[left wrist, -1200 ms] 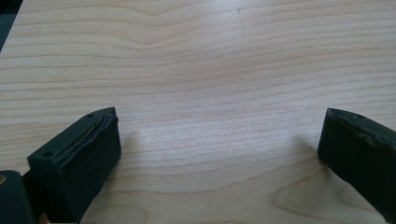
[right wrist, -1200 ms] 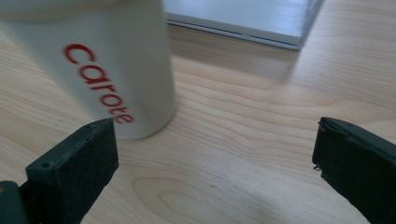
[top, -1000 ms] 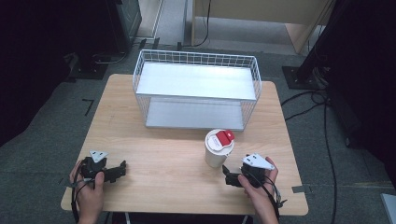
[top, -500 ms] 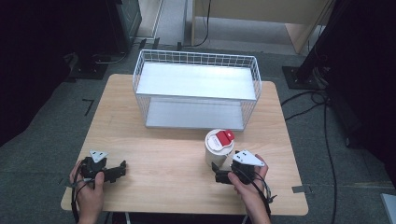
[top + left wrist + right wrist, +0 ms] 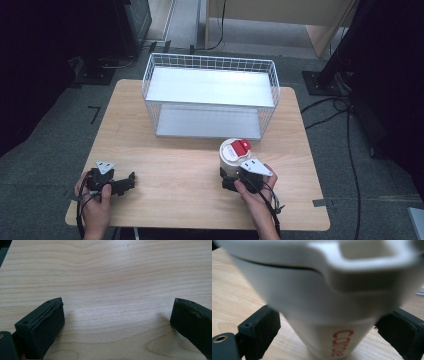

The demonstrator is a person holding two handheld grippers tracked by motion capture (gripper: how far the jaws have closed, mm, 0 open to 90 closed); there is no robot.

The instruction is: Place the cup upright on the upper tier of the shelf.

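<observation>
A white cup [image 5: 234, 151] with a red tab on its lid stands upright on the wooden table [image 5: 180, 170], right of centre near the front. My right gripper [image 5: 229, 176] is open at the cup's near side, low by its base. In the right gripper view the cup [image 5: 324, 295] stands between the two black jaws of the right gripper [image 5: 327, 335], with a gap on each side; red lettering shows low on its wall. My left gripper [image 5: 131, 181] rests on the table at the front left. The left gripper [image 5: 117, 317] is open, with bare wood between its jaws.
A white wire basket [image 5: 146, 90] with two shelves stands at the back middle of the table, its open side facing the person. Dark stands and cables lie on the floor to the right and left of the table.
My right gripper has moved left and forward up to the cup, so its jaws now stand either side of the cup's lower part. The left gripper has not moved.
</observation>
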